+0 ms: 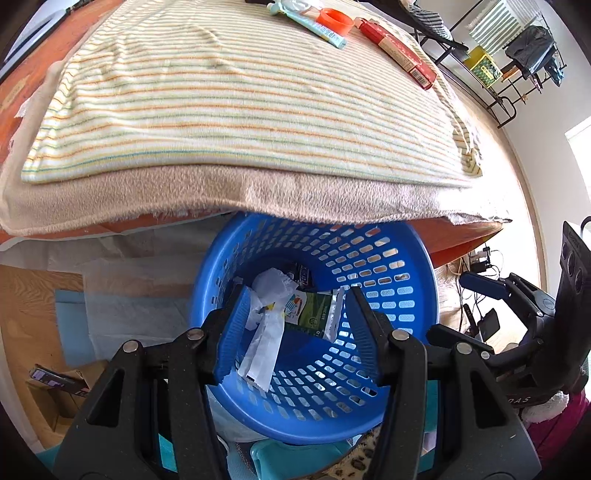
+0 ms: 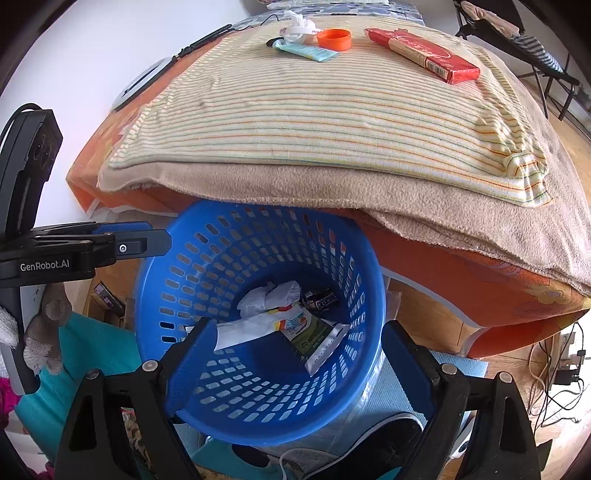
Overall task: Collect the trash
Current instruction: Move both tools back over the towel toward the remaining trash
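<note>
A blue slotted basket (image 1: 402, 295) (image 2: 155, 295) stands under the table edge. It holds a white paper wrapper (image 1: 266, 343) (image 2: 251, 328), a green packet (image 1: 314, 310) (image 2: 306, 332) and a dark candy wrapper (image 2: 321, 297). My left gripper (image 1: 295, 317) hovers open over the basket mouth, nothing between its fingers; it shows side-on at the basket's left rim (image 2: 162, 240). My right gripper (image 2: 299, 347) is also open above the basket and empty, and shows at the right (image 1: 491, 286). On the striped cloth lie an orange cap (image 1: 334, 20) (image 2: 334, 38), a teal wrapper (image 1: 321, 31) (image 2: 308, 51), a red box (image 1: 399, 51) (image 2: 424, 55) and crumpled white plastic (image 2: 299, 27).
The table carries a striped cloth (image 2: 295, 122) over a beige towel (image 2: 295, 184) that overhangs the basket's far rim. A black metal rack (image 1: 509, 66) stands at the far right. Cables (image 2: 554, 369) lie on the wooden floor at the right. Teal items and a gloved hand (image 2: 40, 350) are at the lower left.
</note>
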The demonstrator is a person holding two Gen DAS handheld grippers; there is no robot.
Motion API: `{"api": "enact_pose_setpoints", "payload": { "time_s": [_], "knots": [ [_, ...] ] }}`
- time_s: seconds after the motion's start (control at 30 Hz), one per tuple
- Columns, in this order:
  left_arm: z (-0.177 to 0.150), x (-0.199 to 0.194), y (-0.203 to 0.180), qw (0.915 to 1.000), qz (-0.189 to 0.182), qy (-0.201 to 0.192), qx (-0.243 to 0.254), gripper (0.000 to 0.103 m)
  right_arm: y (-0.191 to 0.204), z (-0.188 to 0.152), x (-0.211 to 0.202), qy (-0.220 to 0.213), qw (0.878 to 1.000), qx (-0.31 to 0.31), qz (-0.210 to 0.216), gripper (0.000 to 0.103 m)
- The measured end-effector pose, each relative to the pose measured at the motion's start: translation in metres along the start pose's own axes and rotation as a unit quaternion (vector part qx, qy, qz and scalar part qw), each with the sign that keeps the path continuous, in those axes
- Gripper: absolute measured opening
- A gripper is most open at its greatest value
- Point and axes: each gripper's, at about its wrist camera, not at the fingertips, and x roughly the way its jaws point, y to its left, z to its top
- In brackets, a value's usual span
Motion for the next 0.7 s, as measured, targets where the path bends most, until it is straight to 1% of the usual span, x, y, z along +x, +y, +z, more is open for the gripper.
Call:
{"api": "enact_pose_setpoints", "payload": {
  "time_s": [0.17, 0.4, 0.53, 0.7],
  "knots": [
    [0.026, -0.016, -0.004, 0.9997, -0.011, -0.021, -0.004, 0.055, -0.009, 0.019, -0.019, -0.031, 0.999, 0.009, 0.006, 0.092],
    [0.075, -0.029, -0.009, 0.9988, -0.009, -0.047, 0.001, 0.055, -0.021, 0.062, -0.046, -0.096, 0.995, -0.019, -0.035, 0.092],
    [0.113, -0.035, -0.006, 0.9976, -0.009, -0.069, -0.003, 0.055, -0.038, 0.094, -0.055, -0.130, 0.990, -0.017, -0.052, 0.092],
    [0.166, -0.043, -0.007, 0.9942, -0.012, -0.107, -0.006, 0.055, -0.064, 0.138, -0.056, -0.157, 0.986, -0.001, -0.063, 0.092]
  ]
}}
